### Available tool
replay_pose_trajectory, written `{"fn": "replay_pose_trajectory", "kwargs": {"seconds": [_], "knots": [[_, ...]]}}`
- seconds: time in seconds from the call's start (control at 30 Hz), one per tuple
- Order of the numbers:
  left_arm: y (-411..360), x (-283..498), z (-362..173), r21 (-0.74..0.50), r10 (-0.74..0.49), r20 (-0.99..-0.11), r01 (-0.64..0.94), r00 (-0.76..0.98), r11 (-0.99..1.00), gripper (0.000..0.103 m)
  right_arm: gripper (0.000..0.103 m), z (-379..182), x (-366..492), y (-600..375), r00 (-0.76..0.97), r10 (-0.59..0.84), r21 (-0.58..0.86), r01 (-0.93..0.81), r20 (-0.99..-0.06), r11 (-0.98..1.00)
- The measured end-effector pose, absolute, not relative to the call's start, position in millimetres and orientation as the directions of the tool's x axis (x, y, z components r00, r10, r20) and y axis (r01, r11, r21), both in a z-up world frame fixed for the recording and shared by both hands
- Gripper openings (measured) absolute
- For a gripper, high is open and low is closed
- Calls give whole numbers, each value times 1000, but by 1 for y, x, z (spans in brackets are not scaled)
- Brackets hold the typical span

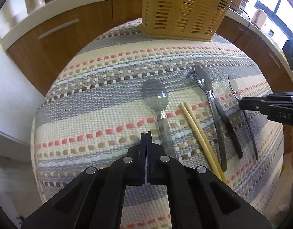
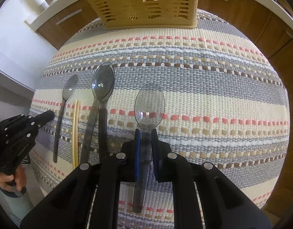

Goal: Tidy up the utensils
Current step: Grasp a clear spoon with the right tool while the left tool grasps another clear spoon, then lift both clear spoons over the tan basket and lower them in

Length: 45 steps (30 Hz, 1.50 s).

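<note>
Currently, the right gripper (image 2: pixel 146 131) is straddling the handle of a clear plastic spoon (image 2: pixel 149 106), its blue-padded fingers (image 2: pixel 137 152) standing on either side of the handle with a visible gap on the right side, so whether they are clamping it cannot be told. That spoon is lying flat on the woven striped mat (image 2: pixel 213 95), bowl pointing toward the slatted yellow plastic basket (image 2: pixel 138 2), which is standing upright at the mat's far edge. The left gripper (image 1: pixel 146 133) is hovering over the mat (image 1: pixel 100 99) with its fingers pressed together and nothing between them. Just beside its tip, a grey translucent spoon (image 1: pixel 158 99) with a smooth oval bowl is lying on the coarse weave. To the right of it, a pair of pale wooden chopsticks (image 1: pixel 198 133) is lying side by side, then two dark smoky spoons (image 1: pixel 207 87) with overlapping handles. Brown cabinet fronts (image 1: pixel 56 43) with metal bar handles are standing behind the mat under a white counter.
</note>
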<state>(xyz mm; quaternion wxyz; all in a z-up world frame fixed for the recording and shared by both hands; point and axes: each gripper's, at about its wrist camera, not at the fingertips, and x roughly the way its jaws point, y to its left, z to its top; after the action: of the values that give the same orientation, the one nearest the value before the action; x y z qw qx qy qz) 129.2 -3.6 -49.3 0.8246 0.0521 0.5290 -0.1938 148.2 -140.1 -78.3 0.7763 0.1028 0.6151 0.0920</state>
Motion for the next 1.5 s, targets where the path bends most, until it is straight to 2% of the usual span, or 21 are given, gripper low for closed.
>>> {"fn": "replay_pose_trajectory", "kwargs": {"seconds": [0.03,0.1,0.17,0.2,0.3,0.47,0.57,0.63,0.67,0.73,0.9,1.07,1.13,1.33,1.5], "knots": [[-3,133,-48,-153,-294,-888,375,355,914,4,10,-73,150,-151,230,274,277,-18,-934,961],[-2,137,-44,-186,-324,-882,381,341,906,28,11,-70,149,-158,234,271,273,-23,-934,962],[-7,142,-41,-199,-343,-879,399,331,895,38,16,-66,148,-164,241,269,271,-22,-933,962],[-10,145,-40,-204,-349,-880,407,323,891,39,21,-64,148,-167,244,271,274,-21,-931,961],[-22,153,-43,-192,-337,-895,428,294,883,39,40,-57,145,-177,259,262,269,-8,-930,963],[-36,155,-47,-131,-287,-918,472,275,872,38,40,-55,145,-187,224,262,261,-34,-939,965],[-48,159,-49,-76,-242,-928,491,283,868,34,32,-62,145,-172,193,242,236,-57,-951,970],[-54,158,-50,-11,-188,-933,499,306,866,23,16,-59,140,-160,210,177,162,-85,-962,983],[-53,157,-50,12,-171,-933,501,317,865,17,11,-58,139,-155,219,143,123,-102,-965,987],[-55,156,-50,15,-173,-931,507,322,862,10,10,-57,138,-151,217,148,125,-116,-965,985],[-47,154,-38,-39,-241,-896,475,373,879,10,10,-42,136,-161,259,198,173,-118,-945,978],[-31,147,25,-116,-386,-760,474,524,873,10,10,11,133,-179,397,277,231,-161,-875,960],[-26,147,61,-137,-437,-674,481,596,866,10,10,41,132,-186,477,296,238,-180,-827,954],[-33,161,134,-172,-514,-461,496,723,851,10,10,112,139,-206,672,306,224,-208,-675,952],[-45,173,172,-186,-529,-308,495,791,849,10,10,153,165,-216,795,265,213,-174,-546,961]]}}
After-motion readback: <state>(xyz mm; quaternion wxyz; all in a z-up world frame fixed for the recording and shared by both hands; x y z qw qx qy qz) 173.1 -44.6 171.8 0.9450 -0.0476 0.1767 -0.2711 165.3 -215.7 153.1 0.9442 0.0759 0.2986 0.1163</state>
